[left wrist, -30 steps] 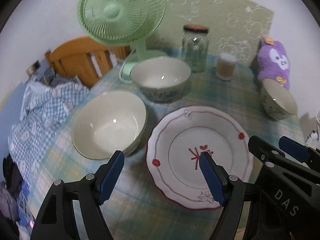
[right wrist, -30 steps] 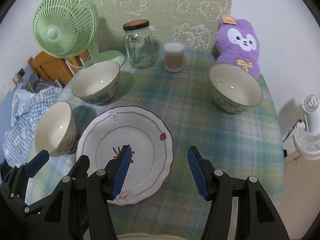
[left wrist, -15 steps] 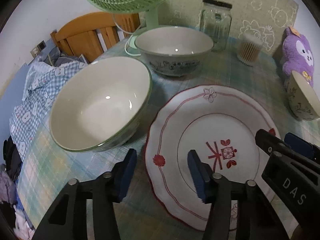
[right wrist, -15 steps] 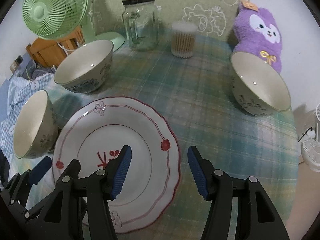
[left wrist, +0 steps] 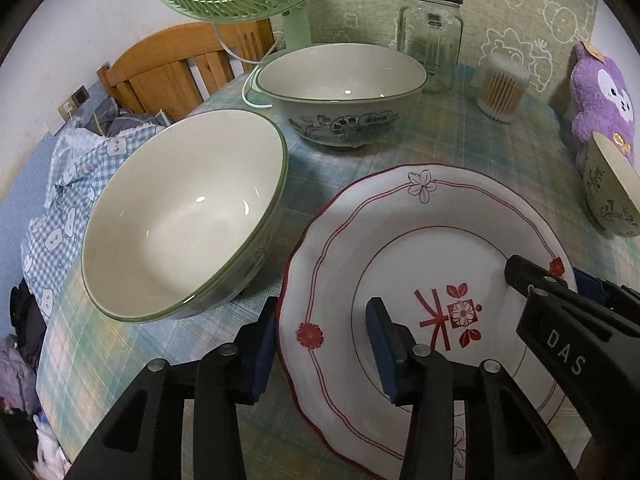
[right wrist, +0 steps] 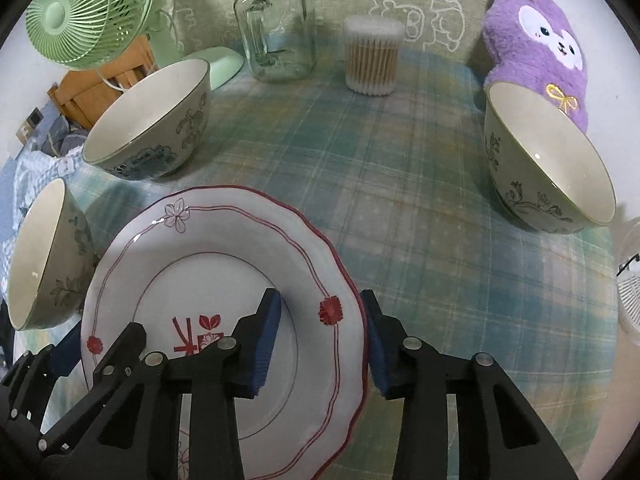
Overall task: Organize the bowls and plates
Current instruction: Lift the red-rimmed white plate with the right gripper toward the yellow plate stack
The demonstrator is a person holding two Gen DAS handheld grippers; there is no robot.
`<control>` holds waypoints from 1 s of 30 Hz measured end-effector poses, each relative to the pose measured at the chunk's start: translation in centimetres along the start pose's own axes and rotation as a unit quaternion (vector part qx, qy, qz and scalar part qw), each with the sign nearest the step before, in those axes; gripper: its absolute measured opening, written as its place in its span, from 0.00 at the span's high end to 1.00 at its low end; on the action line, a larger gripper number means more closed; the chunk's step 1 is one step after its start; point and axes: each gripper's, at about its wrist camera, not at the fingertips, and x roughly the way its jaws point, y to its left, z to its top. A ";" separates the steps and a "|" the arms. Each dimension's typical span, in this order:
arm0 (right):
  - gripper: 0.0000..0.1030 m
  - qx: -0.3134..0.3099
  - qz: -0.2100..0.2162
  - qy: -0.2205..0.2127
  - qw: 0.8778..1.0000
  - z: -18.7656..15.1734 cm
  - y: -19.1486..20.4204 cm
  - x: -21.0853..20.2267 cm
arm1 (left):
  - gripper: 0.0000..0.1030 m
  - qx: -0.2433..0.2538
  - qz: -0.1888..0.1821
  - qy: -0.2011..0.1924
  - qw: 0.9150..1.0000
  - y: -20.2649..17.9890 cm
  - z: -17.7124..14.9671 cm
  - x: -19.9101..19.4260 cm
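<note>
A white plate with red trim [left wrist: 424, 248] [right wrist: 208, 264] lies on the plaid tablecloth. My left gripper [left wrist: 324, 344] is open and straddles the plate's left rim, one finger outside and one over the plate. My right gripper [right wrist: 324, 336] is open and straddles the plate's right rim the same way. A cream bowl [left wrist: 180, 216] [right wrist: 44, 256] sits just left of the plate. A second bowl [left wrist: 340, 92] [right wrist: 148, 120] stands behind it. A third bowl [left wrist: 612, 192] [right wrist: 544, 160] sits at the right.
A green fan [right wrist: 88, 12], a glass jar [right wrist: 276, 28] and a tub of cotton swabs [right wrist: 372, 56] stand at the back. A purple plush toy [right wrist: 540, 48] sits behind the right bowl. A wooden chair [left wrist: 176, 72] with checked cloth is left of the table.
Both grippers have moved forward and down to the plate, and each now has the plate's rim between its fingers. The plate and bowls have not moved.
</note>
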 end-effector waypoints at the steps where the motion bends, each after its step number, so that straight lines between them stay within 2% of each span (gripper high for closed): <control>1: 0.61 0.002 0.001 0.000 1.000 -0.1 -0.1 -0.1 | 0.57 0.001 0.000 0.000 1.000 0.0 0.0 0.0; 14: 0.65 0.031 -0.012 0.035 0.999 -3.7 -1.7 -2.4 | 0.58 0.036 -0.009 -0.003 0.999 -1.2 -0.6 -0.4; 21: 0.55 0.021 -0.012 0.015 1.000 -2.4 -1.2 -1.4 | 0.58 0.039 -0.011 -0.006 0.999 -1.1 -0.5 -0.3; 24: 0.55 0.022 -0.016 0.026 0.999 -1.8 -1.2 -1.2 | 0.58 0.044 -0.011 -0.003 0.999 -1.2 -0.4 -0.3; 30: 0.58 0.013 -0.027 0.019 0.999 -2.1 -1.0 -2.0 | 0.62 0.047 -0.015 -0.009 0.999 -1.0 -0.3 -1.3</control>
